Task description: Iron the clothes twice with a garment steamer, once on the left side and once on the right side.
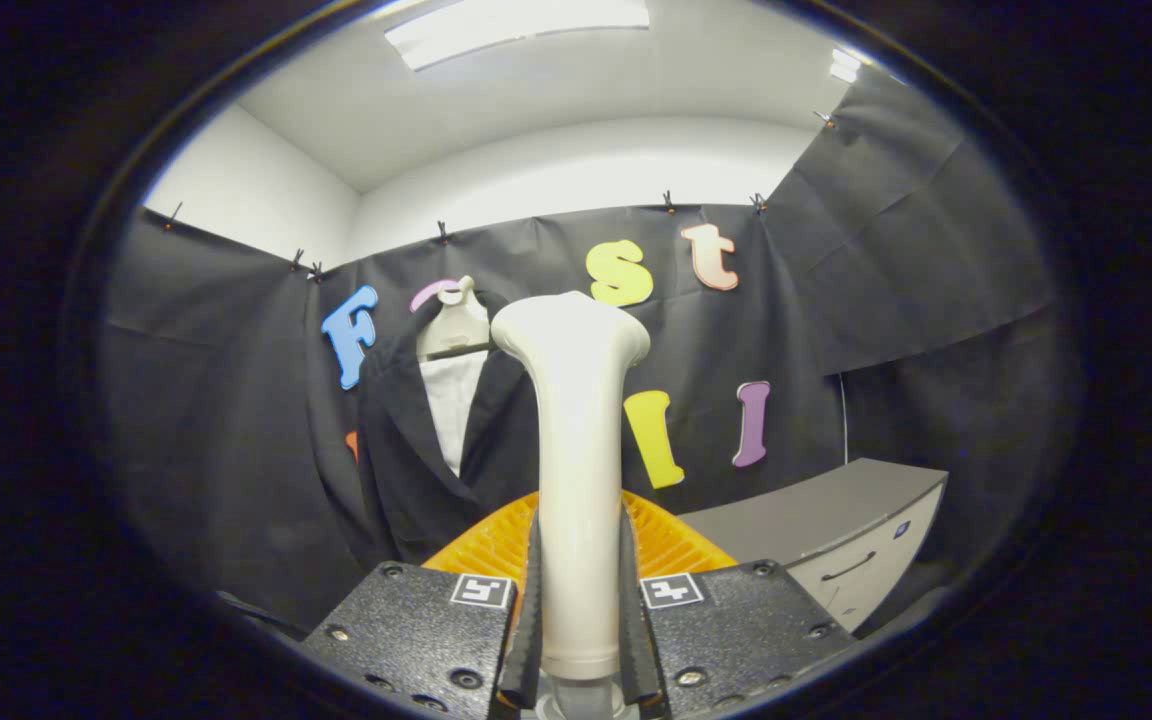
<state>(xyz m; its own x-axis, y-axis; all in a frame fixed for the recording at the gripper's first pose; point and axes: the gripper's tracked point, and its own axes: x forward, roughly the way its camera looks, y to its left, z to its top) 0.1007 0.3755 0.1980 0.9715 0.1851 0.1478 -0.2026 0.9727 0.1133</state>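
My gripper [579, 600] is shut on the cream handle of the garment steamer [576, 440], which stands upright between the fingers with its flared head on top. Beyond the steamer and a little to its left hangs a black jacket [406, 450] over a white shirt [454, 400] on a pale mannequin bust [454, 320]. The steamer head is apart from the garment, nearer to me, and hides the jacket's right side.
An orange ribbed surface [681, 540] lies just ahead of the fingers, behind the steamer's handle. A grey cabinet with a drawer handle [836, 540] stands to the right. Black cloth walls enclose the booth on all sides.
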